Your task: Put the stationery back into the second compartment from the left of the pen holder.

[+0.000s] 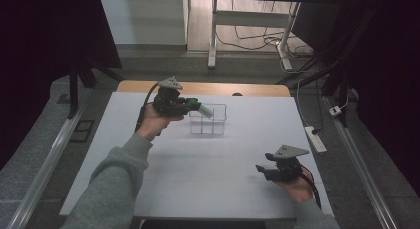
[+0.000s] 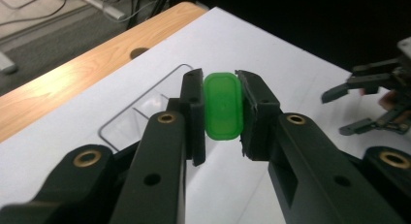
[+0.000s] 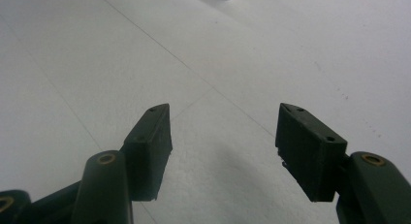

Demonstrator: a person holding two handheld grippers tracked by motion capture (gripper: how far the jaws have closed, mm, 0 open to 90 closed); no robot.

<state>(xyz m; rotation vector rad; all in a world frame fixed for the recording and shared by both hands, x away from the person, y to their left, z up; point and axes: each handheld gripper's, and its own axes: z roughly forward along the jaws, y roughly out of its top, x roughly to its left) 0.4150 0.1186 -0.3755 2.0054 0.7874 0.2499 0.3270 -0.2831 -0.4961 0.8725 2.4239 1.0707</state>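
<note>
The worktop [image 1: 198, 169] has a matt white sheet surface, smooth with faint seams, and a bare wood strip with visible grain along its far edge. The tray [image 1: 208, 121] is clear glossy plastic. The cap [image 2: 223, 105] is smooth green plastic with a soft sheen. The left tongs [image 2: 220, 115] are matt black plastic with brass-coloured rivets; the right tongs [image 3: 223, 151] have the same finish, with ribbed pads [image 3: 303, 146]. The sleeve [image 1: 111, 184] is grey knitted cloth.
</note>
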